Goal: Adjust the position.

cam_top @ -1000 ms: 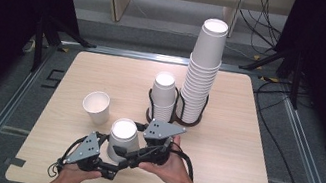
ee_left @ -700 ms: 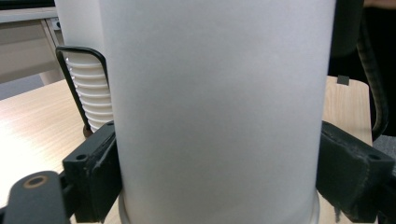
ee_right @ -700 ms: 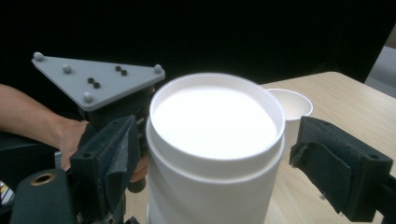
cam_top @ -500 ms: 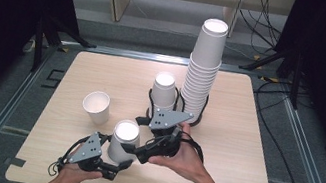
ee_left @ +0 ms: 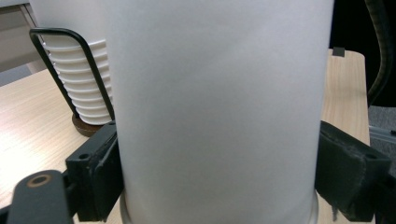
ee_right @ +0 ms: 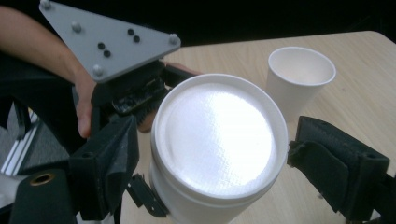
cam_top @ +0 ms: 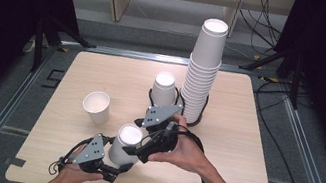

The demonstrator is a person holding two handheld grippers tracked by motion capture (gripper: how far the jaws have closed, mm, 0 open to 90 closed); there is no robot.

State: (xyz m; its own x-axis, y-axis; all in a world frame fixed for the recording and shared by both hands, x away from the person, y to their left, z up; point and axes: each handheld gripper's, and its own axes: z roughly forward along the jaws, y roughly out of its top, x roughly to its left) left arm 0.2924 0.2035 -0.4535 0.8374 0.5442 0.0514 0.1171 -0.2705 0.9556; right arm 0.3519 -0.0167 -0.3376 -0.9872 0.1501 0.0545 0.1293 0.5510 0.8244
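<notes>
While the high view shows the upside-down cup [cam_top: 126, 145] at the table's [cam_top: 242, 151] six o'clock edge, the left gripper view adds the left gripper [ee_left: 219, 186], jaws just closing, pressing both cup walls. The right gripper [ee_right: 212, 158] (jaws apart) straddles its top untouched; the cup's rim is cut off.

No text, label, brand, number or sign can be read anywhere in these pictures. The white paper cups are plain, and the grey plate bears only screws and holes, no marking.
</notes>
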